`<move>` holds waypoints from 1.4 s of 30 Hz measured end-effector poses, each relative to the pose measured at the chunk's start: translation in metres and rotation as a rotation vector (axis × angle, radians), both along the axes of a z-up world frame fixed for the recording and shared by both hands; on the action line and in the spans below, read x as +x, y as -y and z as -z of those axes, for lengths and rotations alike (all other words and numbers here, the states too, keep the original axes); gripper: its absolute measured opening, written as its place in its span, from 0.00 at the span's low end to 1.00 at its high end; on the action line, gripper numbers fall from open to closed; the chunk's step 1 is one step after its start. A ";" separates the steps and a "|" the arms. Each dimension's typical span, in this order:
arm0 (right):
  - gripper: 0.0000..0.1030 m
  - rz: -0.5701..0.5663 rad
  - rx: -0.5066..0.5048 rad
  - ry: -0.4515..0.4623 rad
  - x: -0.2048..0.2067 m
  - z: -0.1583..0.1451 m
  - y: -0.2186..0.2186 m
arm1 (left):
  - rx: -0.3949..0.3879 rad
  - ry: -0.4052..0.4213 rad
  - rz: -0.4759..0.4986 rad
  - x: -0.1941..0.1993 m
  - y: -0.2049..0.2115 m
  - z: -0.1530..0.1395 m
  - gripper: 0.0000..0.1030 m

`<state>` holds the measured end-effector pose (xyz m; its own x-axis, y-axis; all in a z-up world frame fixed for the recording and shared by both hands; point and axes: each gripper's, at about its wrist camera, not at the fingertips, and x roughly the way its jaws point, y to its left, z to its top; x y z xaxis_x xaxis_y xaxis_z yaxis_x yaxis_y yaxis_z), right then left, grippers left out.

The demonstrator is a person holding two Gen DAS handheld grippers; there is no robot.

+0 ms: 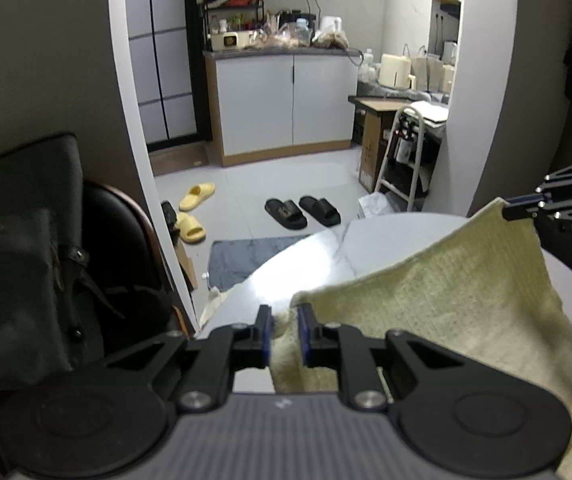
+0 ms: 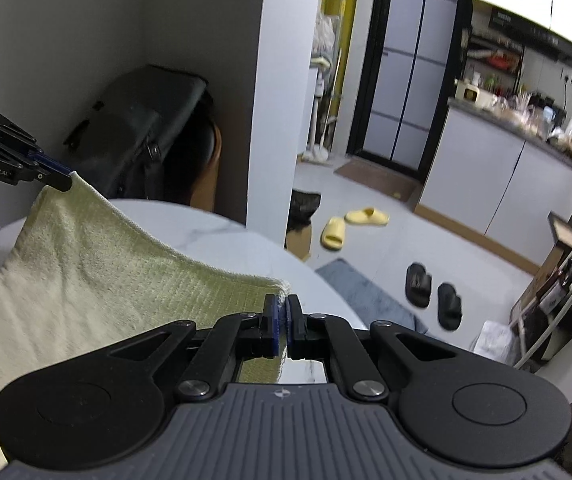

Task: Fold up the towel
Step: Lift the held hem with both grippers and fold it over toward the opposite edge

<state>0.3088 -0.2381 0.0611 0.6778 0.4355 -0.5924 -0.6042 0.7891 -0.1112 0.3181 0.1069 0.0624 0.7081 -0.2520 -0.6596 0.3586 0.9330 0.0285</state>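
A pale yellow-green towel [image 1: 446,300] is lifted by two corners over a round white marble table [image 1: 326,248]. In the left wrist view, my left gripper [image 1: 285,322] is shut on the near corner, with bunched cloth between its blue pads. At the right edge of that view, my right gripper [image 1: 506,210] pinches the other corner. In the right wrist view, my right gripper [image 2: 285,314] is shut tight on a corner of the towel [image 2: 86,272]. My left gripper [image 2: 66,181] grips the far corner at the left, above the table [image 2: 214,232]. The top edge sags between them.
A dark bag [image 1: 18,260] rests on a chair beside the table, against the wall. On the floor beyond lie a blue mat [image 1: 242,258], yellow slippers [image 1: 194,210] and black slippers [image 1: 302,210]. A white step stool [image 1: 402,152] and kitchen cabinets [image 1: 286,100] stand further off.
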 end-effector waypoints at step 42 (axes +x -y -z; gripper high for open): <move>0.04 0.000 0.028 0.036 -0.188 -0.015 0.039 | 0.002 0.027 0.002 -0.169 0.006 0.002 0.14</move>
<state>0.1210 -0.2768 0.0765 0.6986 0.4513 -0.5552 -0.6001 0.7921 -0.1112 0.1495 0.1006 0.0605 0.7251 -0.2523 -0.6407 0.3594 0.9323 0.0397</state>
